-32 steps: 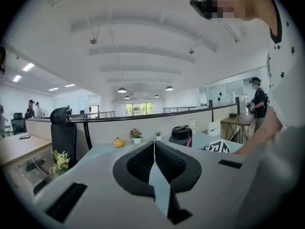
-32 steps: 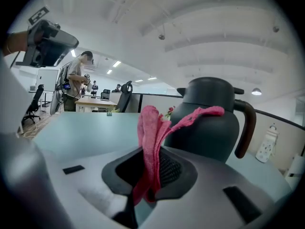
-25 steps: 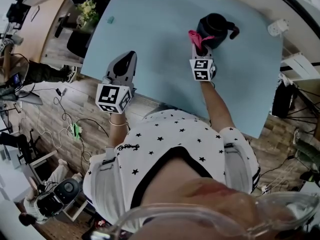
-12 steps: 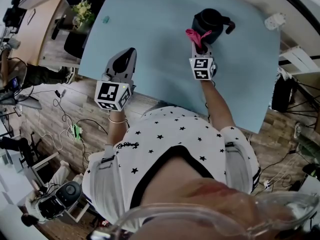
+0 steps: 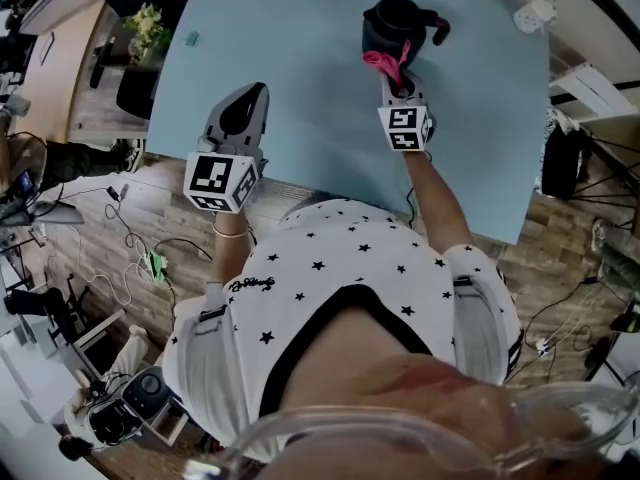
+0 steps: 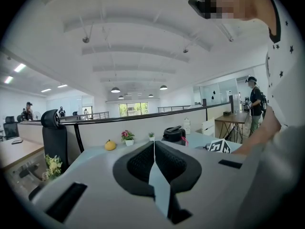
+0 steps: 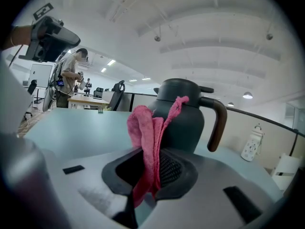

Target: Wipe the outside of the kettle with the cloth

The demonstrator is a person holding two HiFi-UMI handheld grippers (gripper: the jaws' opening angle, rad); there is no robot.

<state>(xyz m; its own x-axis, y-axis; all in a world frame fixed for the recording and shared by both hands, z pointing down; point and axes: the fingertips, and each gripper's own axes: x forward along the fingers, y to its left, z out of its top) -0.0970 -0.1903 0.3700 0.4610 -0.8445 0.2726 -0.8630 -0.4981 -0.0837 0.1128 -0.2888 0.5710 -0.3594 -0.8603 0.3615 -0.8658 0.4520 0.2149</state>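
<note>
A dark grey kettle [image 5: 392, 26] with a brown handle stands upright on the light blue table [image 5: 300, 68]. My right gripper [image 5: 397, 80] is shut on a pink cloth [image 5: 386, 62], which sticks up from the jaws and lies against the kettle's near side. In the right gripper view the pink cloth [image 7: 150, 142] hangs between the pads in front of the kettle [image 7: 183, 116]. My left gripper [image 5: 242, 118] is shut and empty over the table's near left part, well away from the kettle [image 6: 174, 134], which shows far off in its view.
A white lantern-like object [image 5: 534, 14] sits at the table's far right corner. A small potted flower [image 6: 127, 137], a yellow fruit [image 6: 110, 146] and a tiny plant stand along the far edge. An office chair [image 5: 135, 63] is beyond the left edge.
The right gripper with the cloth has moved closer to the kettle, so the cloth now rests on its side. The left gripper has hardly moved.
</note>
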